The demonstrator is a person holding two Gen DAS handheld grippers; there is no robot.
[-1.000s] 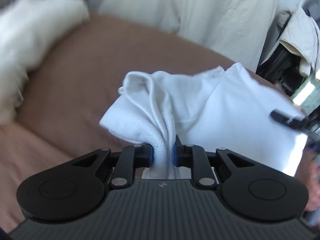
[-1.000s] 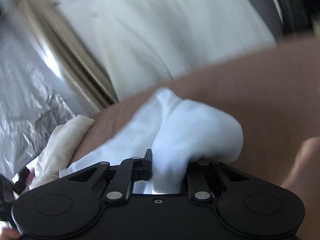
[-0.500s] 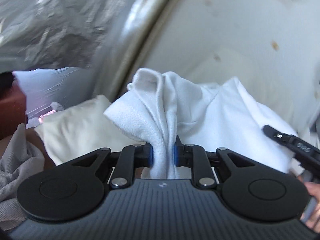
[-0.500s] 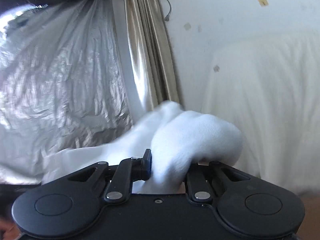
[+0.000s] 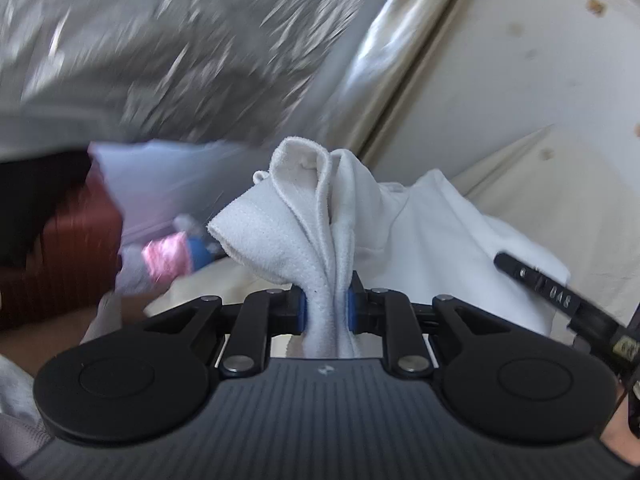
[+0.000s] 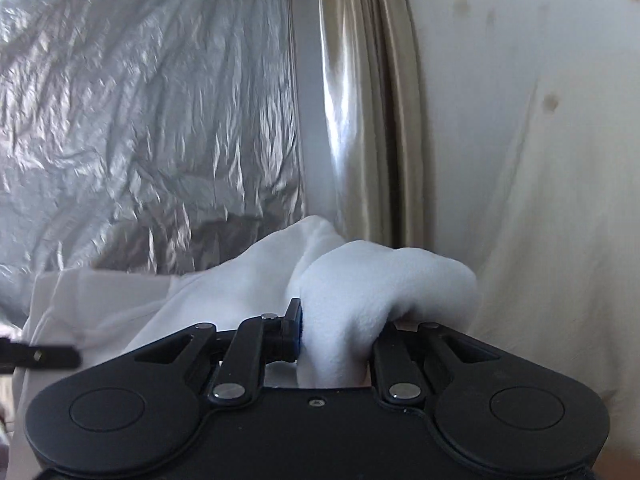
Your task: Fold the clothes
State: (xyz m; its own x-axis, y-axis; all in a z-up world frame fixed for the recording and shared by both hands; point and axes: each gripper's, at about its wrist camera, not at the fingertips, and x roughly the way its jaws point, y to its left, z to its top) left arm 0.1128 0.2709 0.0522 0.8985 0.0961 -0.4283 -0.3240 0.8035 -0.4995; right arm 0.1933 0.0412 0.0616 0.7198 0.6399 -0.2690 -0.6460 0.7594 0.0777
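1. My left gripper (image 5: 325, 304) is pinched narrow on a bunched fold of the white garment (image 5: 432, 240); the blue pads press the cloth from both sides at the lower centre of the left wrist view.
2. My right gripper (image 6: 338, 340) is likewise clamped on another bunch of the same white garment (image 6: 384, 284), which bulges over the fingers at the lower centre of the right wrist view; the right finger is hidden under the cloth.
3. The garment hangs between my two grippers: in the left view it spreads from the pinch toward the right of the frame, where the black tip of my right gripper (image 5: 560, 300) shows at the right edge.
4. In the right view the cloth runs to the lower left, where a black finger of my left gripper (image 6: 40, 356) enters the frame.
5. Behind it, crinkled silver foil sheeting (image 6: 140, 120) fills the upper left, a beige curtain (image 6: 372, 100) hangs at centre, and a stained white wall (image 6: 500, 80) sits on the right.
6. In the left view, middle left, there is a blurred pink and blue thing (image 5: 176, 256) that I cannot identify.
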